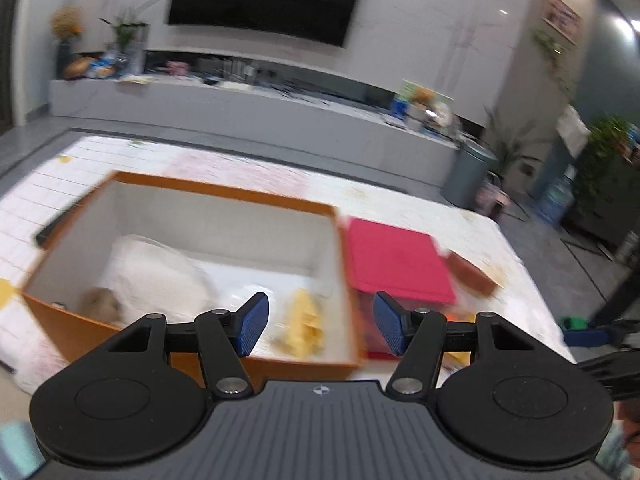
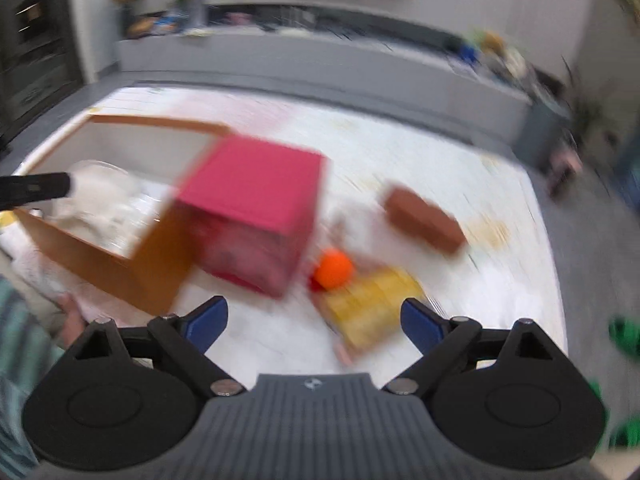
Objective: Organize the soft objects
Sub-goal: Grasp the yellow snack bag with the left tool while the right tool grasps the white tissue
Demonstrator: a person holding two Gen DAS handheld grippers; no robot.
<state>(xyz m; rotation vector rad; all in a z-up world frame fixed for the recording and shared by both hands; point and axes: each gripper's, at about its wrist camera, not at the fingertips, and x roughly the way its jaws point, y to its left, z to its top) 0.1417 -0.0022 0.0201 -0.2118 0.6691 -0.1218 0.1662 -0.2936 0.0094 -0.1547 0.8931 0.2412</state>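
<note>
**Both grippers empty above the box and table**

While both views are smeared by motion blur, the layout reads well enough. Left gripper (image 1: 320,322) hangs over the orange-walled box (image 1: 224,190), blue pads (image 1: 253,322) apart, nothing between them. Inside the box, on its white floor: a white soft bundle (image 1: 160,272) toward the left, a tan fuzzy thing (image 1: 102,306) at the near left corner (too blurred to identify), and a yellow soft object (image 1: 306,322) near the right wall, seen through the gap between the fingers. No pad touches any of them.

Just beside the box's right wall stands a pink-lidded container (image 1: 396,262); its lower part looks see-through, contents unclear. A brown block (image 1: 470,276) lies on the white tablecloth (image 1: 400,200) just right of the lid.

Right gripper (image 2: 314,320) hovers over the tablecloth in front of the pink container, jaws spread wide, empty. Ahead of it on the cloth: an orange ball (image 2: 334,268) touching or nearly touching a yellow flat item (image 2: 372,304), which lies nearer the right finger. Brown block further back right. Something green (image 2: 624,338) at the far right edge, can't tell what. Part of the left gripper pokes in at the left edge over the box. A hand and a striped sleeve (image 2: 16,344) show at the lower left.
</note>
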